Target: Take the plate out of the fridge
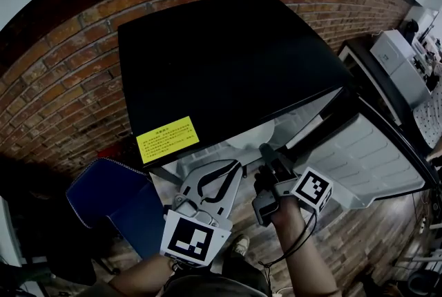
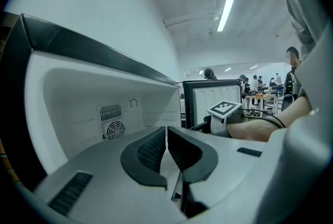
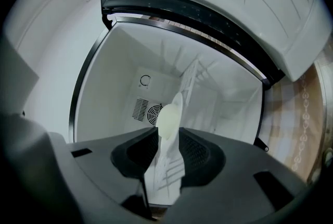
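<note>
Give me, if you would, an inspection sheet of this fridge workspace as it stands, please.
Surface: wire shelf inside the fridge; the plate appears to rest on it.
Job's things: black fridge, its door open; pale plate inside, not gripped.
Clutter: nothing seen.
Grippers: left gripper shut and empty; right gripper open, aimed at the plate, pads not pressing on it.
Cables: black cable across the right forearm.
Surroundings: brick wall behind the fridge, blue chair on the left, wooden floor.
</note>
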